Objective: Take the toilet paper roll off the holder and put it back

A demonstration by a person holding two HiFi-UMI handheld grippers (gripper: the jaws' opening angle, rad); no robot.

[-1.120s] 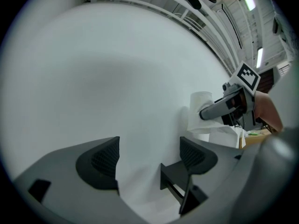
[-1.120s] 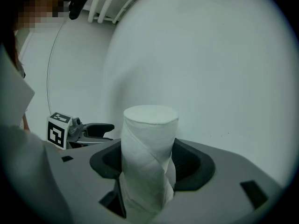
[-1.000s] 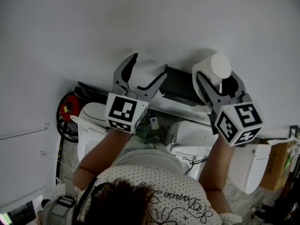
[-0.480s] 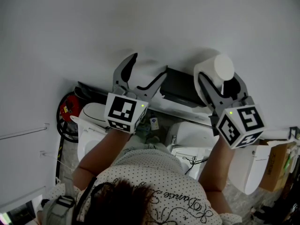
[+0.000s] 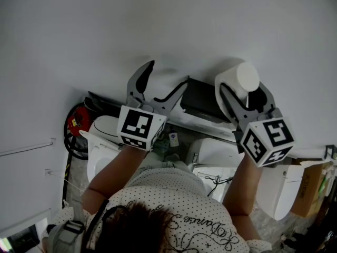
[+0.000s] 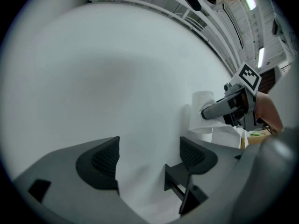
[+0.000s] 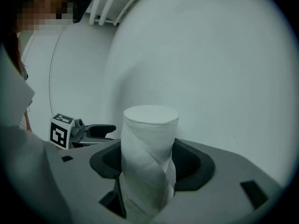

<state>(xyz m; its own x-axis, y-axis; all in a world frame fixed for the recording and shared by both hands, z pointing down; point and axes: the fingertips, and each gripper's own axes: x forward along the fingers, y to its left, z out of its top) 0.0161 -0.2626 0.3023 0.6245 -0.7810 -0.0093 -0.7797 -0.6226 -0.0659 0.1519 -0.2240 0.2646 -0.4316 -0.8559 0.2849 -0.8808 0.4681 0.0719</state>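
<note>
the toilet paper roll (image 7: 148, 157) is grasped between the fingers of the right gripper (image 5: 243, 88), held off the dark holder (image 5: 202, 96) and close to the white wall (image 5: 158, 25). the left gripper (image 5: 167, 73) is kept released and empty, one finger just beside the holder's end. nothing is seen to have shifted over the last second, so removal is judged done and the return not yet begun

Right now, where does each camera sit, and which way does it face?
Head view: on the person's head, facing the wall; both arms, left claw, right claw show.
Left gripper view: on the left claw, facing the wall; open jaws show.
Right gripper view: on the right claw, facing the toilet paper roll it grips.
Shared: all show that roll.
</note>
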